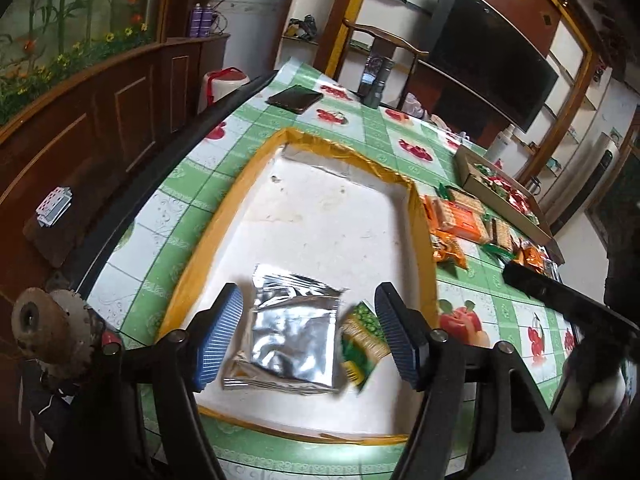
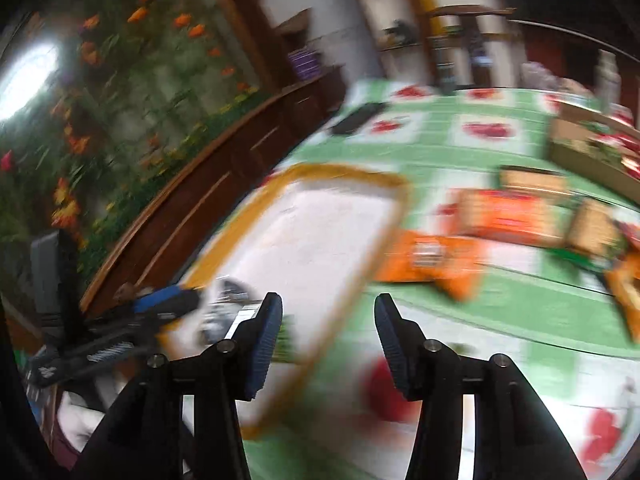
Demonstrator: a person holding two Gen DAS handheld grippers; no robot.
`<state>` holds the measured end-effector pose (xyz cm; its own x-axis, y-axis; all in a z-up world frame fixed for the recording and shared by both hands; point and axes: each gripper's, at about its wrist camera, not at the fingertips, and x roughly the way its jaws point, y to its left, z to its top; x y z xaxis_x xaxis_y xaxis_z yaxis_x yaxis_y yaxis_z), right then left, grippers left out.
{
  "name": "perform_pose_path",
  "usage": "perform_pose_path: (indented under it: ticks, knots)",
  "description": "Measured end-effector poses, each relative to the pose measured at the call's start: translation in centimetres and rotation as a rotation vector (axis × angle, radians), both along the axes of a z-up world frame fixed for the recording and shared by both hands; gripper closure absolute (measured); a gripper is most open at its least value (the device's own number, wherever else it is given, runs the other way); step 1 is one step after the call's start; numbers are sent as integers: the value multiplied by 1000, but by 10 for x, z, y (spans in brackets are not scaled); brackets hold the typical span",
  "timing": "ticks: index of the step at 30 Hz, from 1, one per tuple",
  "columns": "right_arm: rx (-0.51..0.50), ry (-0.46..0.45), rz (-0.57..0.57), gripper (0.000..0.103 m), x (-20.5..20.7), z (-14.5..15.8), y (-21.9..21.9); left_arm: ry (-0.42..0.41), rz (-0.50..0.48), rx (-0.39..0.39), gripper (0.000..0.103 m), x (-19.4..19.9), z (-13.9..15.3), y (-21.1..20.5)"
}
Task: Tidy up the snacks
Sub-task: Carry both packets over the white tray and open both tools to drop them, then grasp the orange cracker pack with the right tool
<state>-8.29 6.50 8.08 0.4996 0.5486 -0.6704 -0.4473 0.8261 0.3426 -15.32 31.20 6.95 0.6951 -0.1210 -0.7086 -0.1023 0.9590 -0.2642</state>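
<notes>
A shallow white tray with a yellow rim (image 1: 424, 216) lies on the green checked tablecloth. In it lie a silver foil packet (image 1: 288, 336) and a small green snack packet (image 1: 362, 340), blurred. My left gripper (image 1: 308, 340) is open above both packets, its blue pads on either side of them. My right gripper (image 2: 326, 344) is open and empty over the tray's right rim (image 2: 352, 280); this view is heavily blurred. Orange and green snack packs (image 1: 460, 216) lie on the cloth right of the tray and also show in the right wrist view (image 2: 508, 216).
A cardboard box (image 1: 504, 196) with red and green packets stands at the far right. A black phone (image 1: 294, 98), a dark flashlight (image 1: 378, 82) and a white bottle (image 1: 502, 142) stand on the far table. A wooden cabinet (image 1: 100, 120) runs along the left.
</notes>
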Motion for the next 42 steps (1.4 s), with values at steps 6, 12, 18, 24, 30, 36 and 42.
perform_pose_path:
  ticks: [6, 12, 18, 24, 30, 36, 42]
  knots:
    - [-17, 25, -233, 51, 10, -10, -99, -11, -83, 19, 35, 4, 5, -31]
    - [-9, 36, -408, 50, 15, -20, -169, -14, -173, 26, 35, 4, 10, -62]
    - [64, 70, -444, 49, 25, -31, -188, -4, -288, -6, 32, 8, 12, -101]
    - [37, 38, -315, 49, 54, -21, -140, -14, -342, 2, 32, 8, 14, -128]
    - [-29, 31, -234, 49, 119, -18, -78, -8, -351, 11, 32, 6, 13, -125]
    - [-130, 84, -268, 49, 182, -40, -40, 1, -344, -4, 32, 9, 9, -110]
    - [-226, 136, -275, 52, 187, -58, -31, 4, -346, -41, 32, 15, 1, -100]
